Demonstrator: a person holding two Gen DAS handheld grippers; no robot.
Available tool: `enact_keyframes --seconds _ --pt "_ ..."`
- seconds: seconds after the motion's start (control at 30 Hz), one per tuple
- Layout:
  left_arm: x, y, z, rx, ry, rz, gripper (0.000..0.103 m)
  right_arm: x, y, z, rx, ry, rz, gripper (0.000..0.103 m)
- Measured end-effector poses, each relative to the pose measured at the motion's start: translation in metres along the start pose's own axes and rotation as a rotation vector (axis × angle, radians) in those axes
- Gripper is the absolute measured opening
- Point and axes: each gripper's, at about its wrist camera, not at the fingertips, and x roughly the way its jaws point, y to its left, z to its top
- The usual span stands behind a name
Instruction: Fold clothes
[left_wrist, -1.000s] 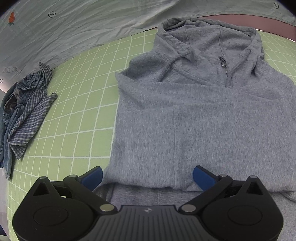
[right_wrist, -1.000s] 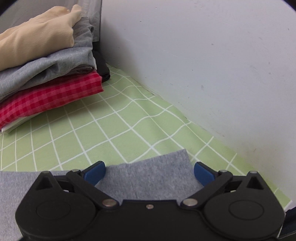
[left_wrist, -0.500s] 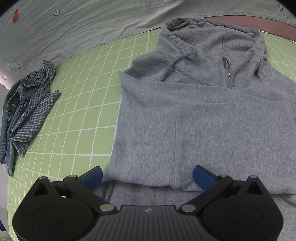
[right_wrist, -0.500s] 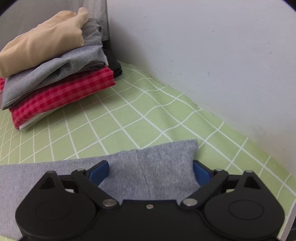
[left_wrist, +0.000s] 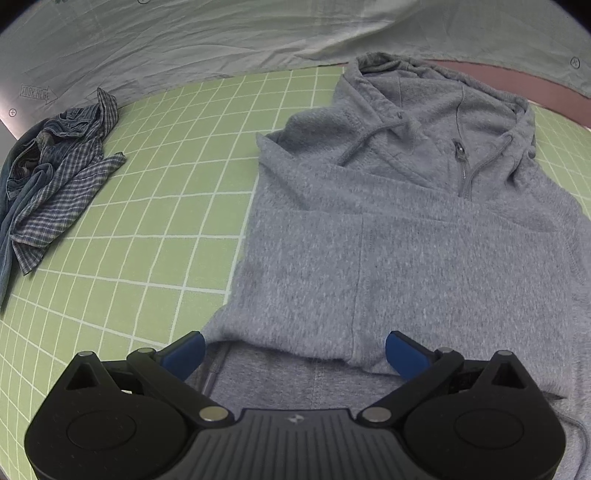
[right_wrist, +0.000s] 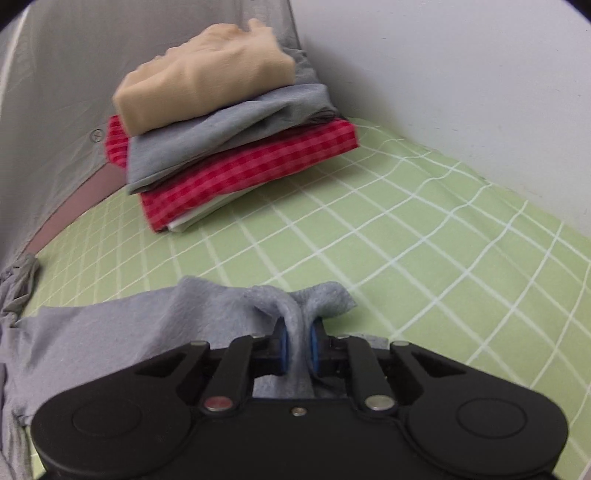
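- Right gripper (right_wrist: 297, 345) is clamped on the grey hoodie (left_wrist: 406, 240): a pinch of the fabric edge (right_wrist: 295, 306) is bunched up between the blue pads, which are nearly together. I read this as the grab for the next fold.
- Left gripper (left_wrist: 293, 350) has its tongs wide apart, nothing between them, hovering low over the hoodie's near hem. I'd guess it's lined up to take that edge so both ends lift evenly.
- Hoodie lies face up on the green grid mat (left_wrist: 147, 221), hood away from my left camera, a fabric layer already laid across the chest below the zip.
- Folded stack (right_wrist: 229, 125) (tan, grey, red check) sits at the mat's far corner by the wall, well apart from the hoodie; probably where this one ends up.
- Crumpled plaid shirt (left_wrist: 55, 184) waits at the mat's left edge, not yet folded.
- Risk: right grip holds only a small pinch; it could slip on lifting.
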Motion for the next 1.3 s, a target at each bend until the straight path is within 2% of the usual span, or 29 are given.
enact_keyframes --seconds 0.17,0.33,0.67,0.73,0.8,0.83,0.87,0.93,1.1,1.3 --pt "-0.024 0.022 -0.006 -0.034 -0.081 -0.032 0.102 -0.023 0.062 -0.013 0.052 -0.021 0.192 0.013" --pt "-0.042 0.050 -0.014 -0.068 -0.136 -0.051 0.102 -0.035 0.143 -0.027 0.047 0.012 0.369 0.013" --pt "-0.048 0.108 -0.035 -0.113 -0.131 -0.048 0.102 -0.055 0.332 -0.056 -0.009 0.100 0.708 0.013" --pt "-0.047 0.116 -0.038 -0.123 -0.128 -0.047 0.102 -0.064 0.366 -0.064 0.011 0.109 0.806 0.013" --pt "-0.047 0.119 -0.040 -0.125 -0.128 -0.047 0.102 -0.073 0.391 -0.070 0.047 0.122 0.892 0.018" --pt "-0.047 0.121 -0.041 -0.126 -0.127 -0.047 0.102 -0.077 0.397 -0.071 0.050 0.126 0.880 0.033" --pt "-0.047 0.121 -0.042 -0.128 -0.127 -0.049 0.102 -0.082 0.402 -0.072 0.052 0.129 0.863 0.053" --pt "-0.046 0.118 -0.042 -0.130 -0.127 -0.058 0.102 -0.090 0.401 -0.074 -0.031 0.107 0.761 0.064" --pt "-0.046 0.099 -0.040 -0.110 -0.144 -0.075 0.102 -0.103 0.345 -0.078 -0.198 0.049 0.416 0.073" --pt "-0.043 0.065 -0.035 -0.045 -0.144 -0.078 0.102 -0.104 0.243 -0.084 -0.053 0.065 0.218 0.076"
